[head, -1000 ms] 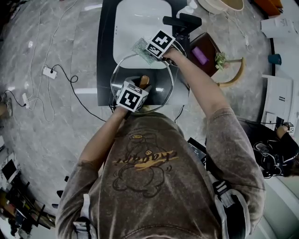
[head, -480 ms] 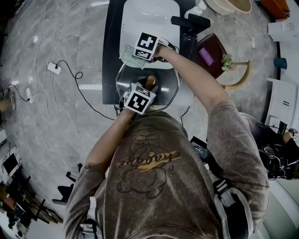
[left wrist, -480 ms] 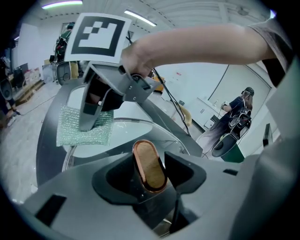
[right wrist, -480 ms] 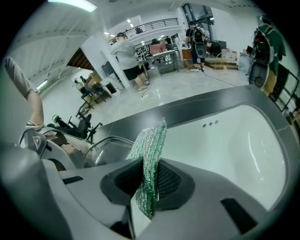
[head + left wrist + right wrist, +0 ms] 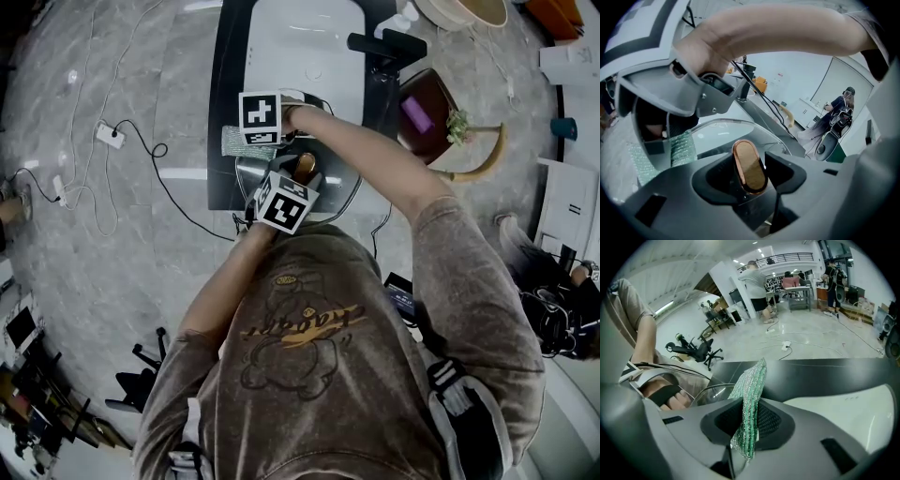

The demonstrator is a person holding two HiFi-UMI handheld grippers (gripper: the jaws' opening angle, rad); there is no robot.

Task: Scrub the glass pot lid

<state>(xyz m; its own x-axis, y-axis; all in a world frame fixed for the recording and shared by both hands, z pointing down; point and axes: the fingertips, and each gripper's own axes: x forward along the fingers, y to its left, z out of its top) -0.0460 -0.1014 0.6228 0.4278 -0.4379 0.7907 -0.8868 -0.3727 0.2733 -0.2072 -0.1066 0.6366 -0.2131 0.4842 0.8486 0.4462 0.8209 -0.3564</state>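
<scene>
Between the jaws of your left gripper (image 5: 750,182), the brown oval knob (image 5: 748,161) of the glass pot lid (image 5: 721,132) is clamped; your right gripper (image 5: 749,423) pinches a green scouring cloth (image 5: 753,383) that reaches past its jaw tips.

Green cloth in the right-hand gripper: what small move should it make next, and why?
Probably press the cloth flat on the glass lid and drag it across. The right gripper is pinching the cloth near the lid's rim, while the left gripper grips the lid's wooden knob, holding it ready for scrubbing.
</scene>
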